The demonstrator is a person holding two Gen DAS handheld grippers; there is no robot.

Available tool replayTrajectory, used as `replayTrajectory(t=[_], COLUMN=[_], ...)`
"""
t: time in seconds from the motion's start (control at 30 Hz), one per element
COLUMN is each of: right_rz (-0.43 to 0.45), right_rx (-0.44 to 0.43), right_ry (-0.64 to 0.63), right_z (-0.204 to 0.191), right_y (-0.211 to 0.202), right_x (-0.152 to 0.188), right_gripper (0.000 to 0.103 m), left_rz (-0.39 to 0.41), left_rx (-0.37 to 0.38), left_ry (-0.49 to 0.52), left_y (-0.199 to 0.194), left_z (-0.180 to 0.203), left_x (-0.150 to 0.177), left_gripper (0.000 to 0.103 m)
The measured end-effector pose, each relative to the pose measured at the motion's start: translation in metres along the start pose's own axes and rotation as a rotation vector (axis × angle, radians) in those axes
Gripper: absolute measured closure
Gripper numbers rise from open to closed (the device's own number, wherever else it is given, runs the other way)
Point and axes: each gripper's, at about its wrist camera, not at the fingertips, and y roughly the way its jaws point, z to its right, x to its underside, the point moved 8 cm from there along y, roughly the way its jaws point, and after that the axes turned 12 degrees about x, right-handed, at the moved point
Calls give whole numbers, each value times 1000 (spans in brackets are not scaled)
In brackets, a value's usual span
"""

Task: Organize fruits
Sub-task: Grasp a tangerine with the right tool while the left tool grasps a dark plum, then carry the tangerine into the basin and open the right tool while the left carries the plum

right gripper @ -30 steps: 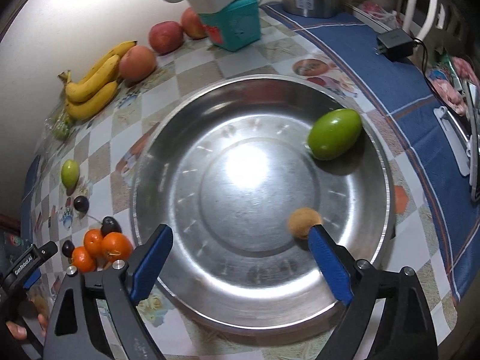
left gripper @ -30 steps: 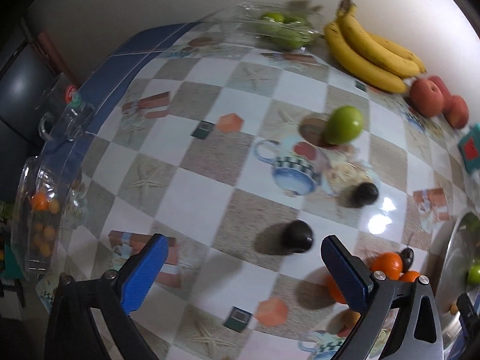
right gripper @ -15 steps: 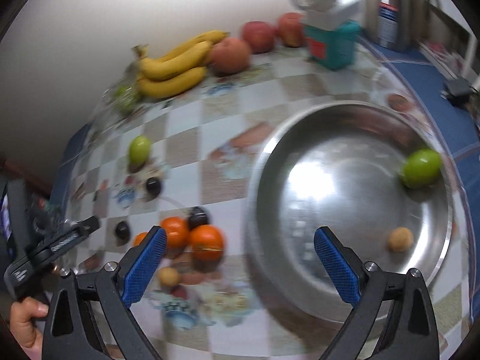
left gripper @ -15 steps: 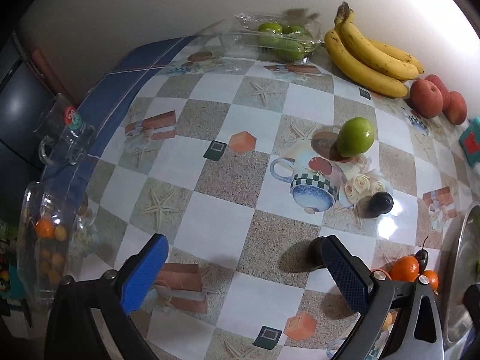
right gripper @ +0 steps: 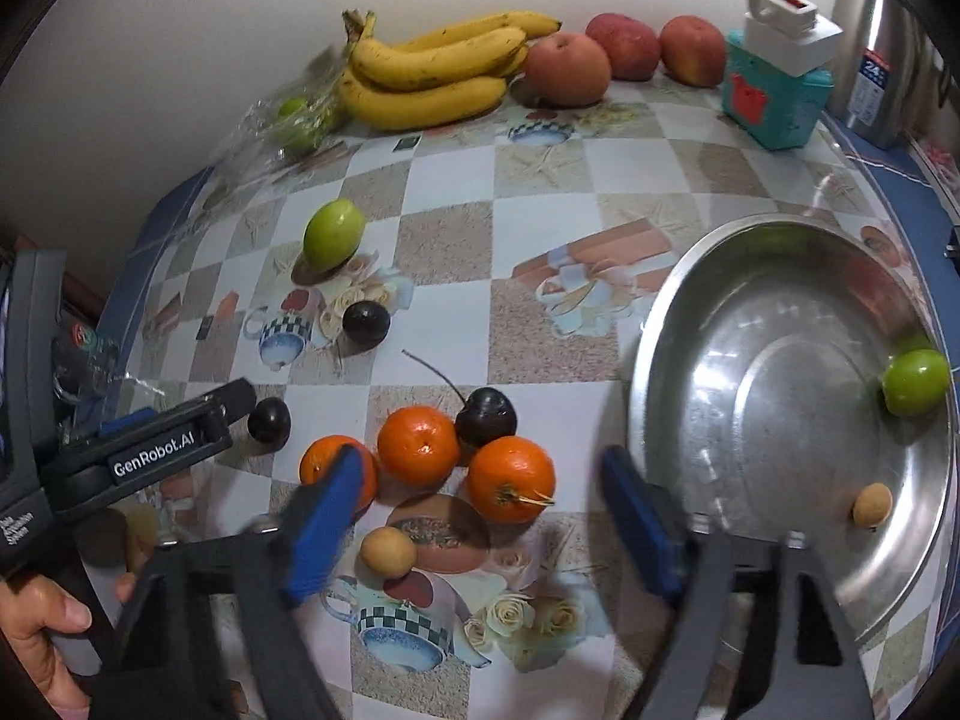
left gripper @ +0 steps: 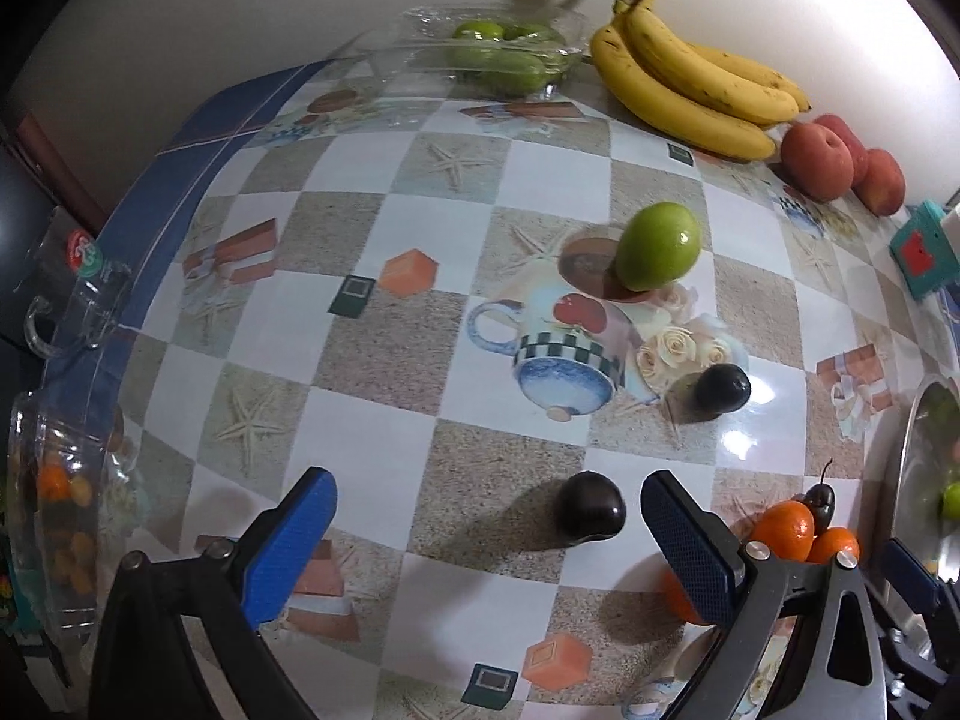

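The left gripper hangs low over the checked, picture-printed worktop with its blue-padded jaws spread wide and holding nothing. A small dark plum lies just ahead between the pads, nearer the right one and touching neither. The right gripper is likewise spread wide and empty, poised over a cluster of three orange tangerines with a stemmed dark cherry-like fruit resting against them. A small tan round fruit sits just in front of that cluster, between the jaws.

To the right of the cluster stands a wide shiny steel basin; inside it a green oval fruit lies against the far-right wall and a second small tan fruit sits lower down.

Farther back on the worktop a second dark plum lies near a loose green oval fruit. Along the wall at the far edge rest a bunch of yellow bananas, red apples beside them, and a clear plastic tray of green fruits.
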Motion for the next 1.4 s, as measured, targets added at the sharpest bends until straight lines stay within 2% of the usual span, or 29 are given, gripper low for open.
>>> replayTrajectory(t=[0.1,0.17,0.27,0.4,0.57,0.8,0.97,1.07,1.4], right_rz=[-15,-20,-39,-53,-65,-74,-76,-82,-70], right_rx=[22,39,48,62,72,62,57,46,14], right_ry=[-18,-32,-27,-33,-29,-32,-24,-12,10], right_z=[0,0,3,5,8,7,5,5,4], right_y=[7,11,18,23,28,30,30,30,18], right_x=[3,4,7,9,11,14,13,14,10], right_gripper=[35,41,42,51,55,64,64,65,65], left_rz=[-10,-19,-32,-47,-57,-80,-82,-80,-58], left_rx=[11,29,43,67,93,131,149,152,155], left_ry=[5,3,1,2,2,-15,-16,-12,-24], left_y=[3,6,10,15,17,23,24,23,14], left_z=[3,6,8,13,18,25,28,30,26], left_x=[1,2,3,4,7,12,14,14,11], left_gripper=[4,11,18,26,44,58,69,73,73])
